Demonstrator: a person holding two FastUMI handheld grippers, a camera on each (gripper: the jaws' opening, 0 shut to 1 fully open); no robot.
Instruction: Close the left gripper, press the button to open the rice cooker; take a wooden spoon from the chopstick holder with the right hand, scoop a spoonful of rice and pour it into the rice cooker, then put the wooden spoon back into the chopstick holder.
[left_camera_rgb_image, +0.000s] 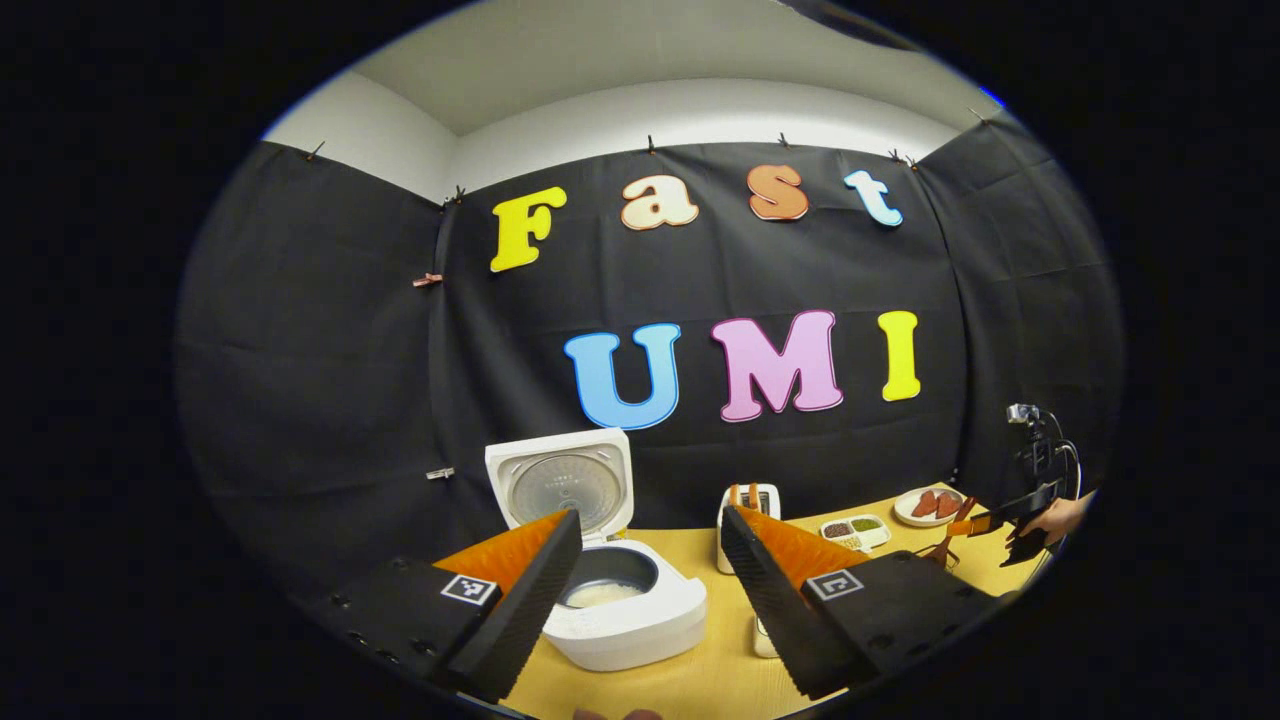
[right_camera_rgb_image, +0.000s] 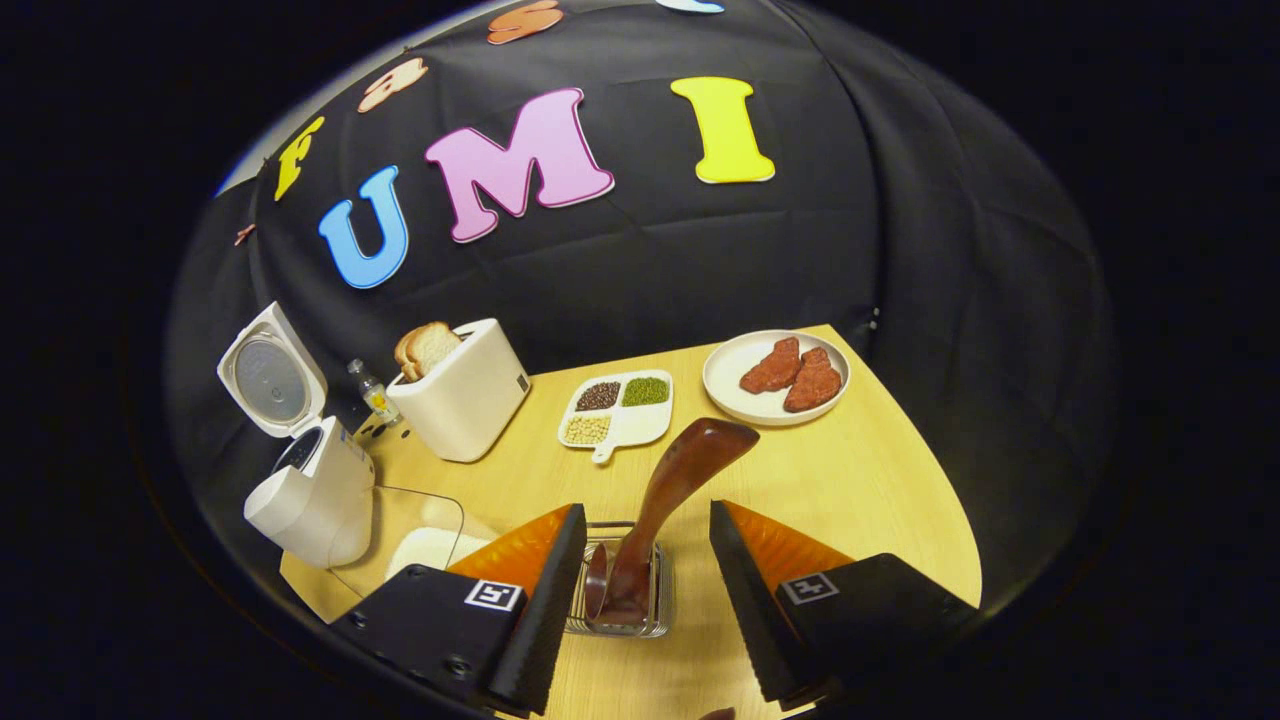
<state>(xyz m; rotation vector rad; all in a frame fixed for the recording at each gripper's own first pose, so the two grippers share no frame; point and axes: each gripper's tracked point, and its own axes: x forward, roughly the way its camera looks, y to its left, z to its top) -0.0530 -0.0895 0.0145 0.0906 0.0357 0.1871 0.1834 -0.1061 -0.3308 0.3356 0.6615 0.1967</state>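
Two grippers held released, right gripper (right_camera_rgb_image: 640, 590) poised over chopstick holder (right_camera_rgb_image: 620, 585) with wooden spoon (right_camera_rgb_image: 670, 490) unclasped, left gripper (left_camera_rgb_image: 650, 590) raised before opened rice cooker (left_camera_rgb_image: 610, 570).

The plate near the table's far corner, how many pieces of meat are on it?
2. On the plate, one reddish piece lies toward the sectioned dish, the other right beside it toward the table's edge, apparently touching. Nothing seems hidden beneath them.

No readable text, brand or number stands on any object; the square markers carry only patterns.
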